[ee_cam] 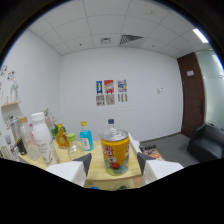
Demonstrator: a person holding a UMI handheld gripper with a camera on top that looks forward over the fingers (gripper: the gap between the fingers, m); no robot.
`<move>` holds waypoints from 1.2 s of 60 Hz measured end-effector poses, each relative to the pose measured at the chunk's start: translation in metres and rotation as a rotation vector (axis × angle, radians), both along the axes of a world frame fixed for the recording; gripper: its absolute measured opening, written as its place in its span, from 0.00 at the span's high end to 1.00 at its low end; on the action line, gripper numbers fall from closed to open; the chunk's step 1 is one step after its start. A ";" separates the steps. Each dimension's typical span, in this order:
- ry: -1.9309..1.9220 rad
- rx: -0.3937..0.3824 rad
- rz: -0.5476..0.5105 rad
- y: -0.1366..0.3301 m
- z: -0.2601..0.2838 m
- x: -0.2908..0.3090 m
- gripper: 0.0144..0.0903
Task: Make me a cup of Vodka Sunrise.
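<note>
Claw: my claw (114, 169) sits low at the table's edge. Its two fingers (82, 162) are spread apart, with a gap on each side of the can. So I call it open, not holding anything.

Can: the can (115, 152) stands up straight on the table (107, 177), right between my fingers. I can't tell if a finger touches it.

How it looks: it is yellow and orange with a shiny silver top. There is a picture on the front, too small for me to read. I think it is the juice for the drink, but that is a guess.

My step: I think I am about to grab the can. To do it well I would keep it in the middle, squeeze slowly from both sides, and hold it around its middle so it stays up. A thin can may dent, so I would be gentle.

Just behind: a bottle with a blue cap (111, 123) peeks over the can.

To the side: a blue bottle (86, 137), a small glass (75, 148), a tall white bottle (41, 137) and a yellow bottle (62, 136) stand in a bunch, near the can but not touching it.

Far away: a white wall with posters (111, 92) and a dark door (193, 95).

Watch out: the glass is close, so I would lift the can straight up.
</note>
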State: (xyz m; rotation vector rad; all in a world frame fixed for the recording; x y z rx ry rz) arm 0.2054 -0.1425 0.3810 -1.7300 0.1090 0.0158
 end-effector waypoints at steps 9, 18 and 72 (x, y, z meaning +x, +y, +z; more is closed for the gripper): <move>-0.016 -0.010 0.025 0.024 0.001 0.003 0.11; -0.050 -0.008 0.047 0.038 0.001 0.004 0.47; 0.066 -0.068 0.017 -0.083 -0.108 -0.061 0.52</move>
